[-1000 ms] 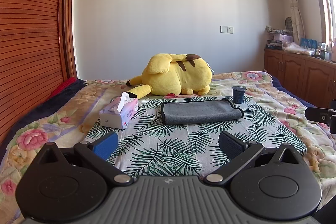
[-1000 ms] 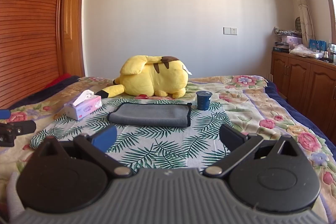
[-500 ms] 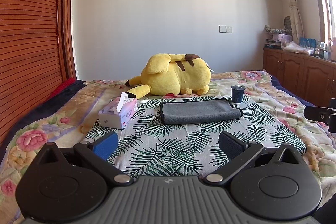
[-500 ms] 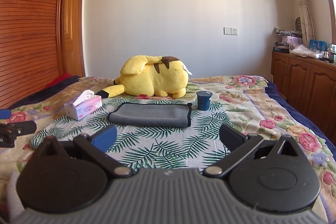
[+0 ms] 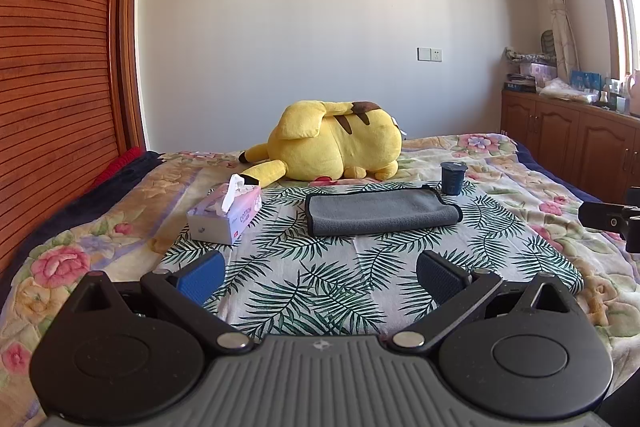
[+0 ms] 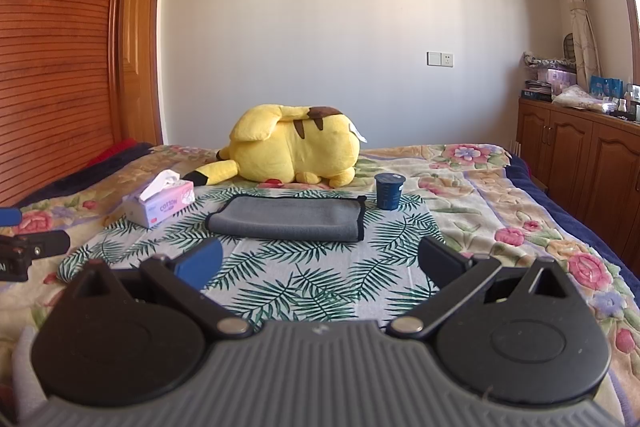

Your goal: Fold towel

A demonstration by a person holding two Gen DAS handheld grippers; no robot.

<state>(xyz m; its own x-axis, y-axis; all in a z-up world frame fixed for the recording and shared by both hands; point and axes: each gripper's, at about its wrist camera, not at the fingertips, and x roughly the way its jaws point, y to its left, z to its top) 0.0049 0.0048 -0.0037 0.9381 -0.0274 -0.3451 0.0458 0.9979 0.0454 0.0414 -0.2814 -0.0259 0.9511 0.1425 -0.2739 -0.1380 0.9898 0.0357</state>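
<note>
A grey towel (image 5: 380,211) with dark edging lies folded flat on a palm-leaf cloth (image 5: 320,279) on the bed. It also shows in the right wrist view (image 6: 286,218). My left gripper (image 5: 320,275) is open and empty, held low over the near part of the cloth, well short of the towel. My right gripper (image 6: 320,265) is open and empty too, also short of the towel. The right gripper's finger shows at the right edge of the left wrist view (image 5: 608,217). The left gripper's finger shows at the left edge of the right wrist view (image 6: 34,247).
A tissue box (image 5: 226,213) sits left of the towel. A dark blue cup (image 5: 453,178) stands at its far right corner. A yellow plush toy (image 5: 332,147) lies behind. Wooden cabinets (image 5: 568,143) line the right wall, a slatted wooden wardrobe (image 5: 52,87) the left.
Almost nothing has changed. The left wrist view has shifted very slightly; both grippers stay open and the towel has not moved.
</note>
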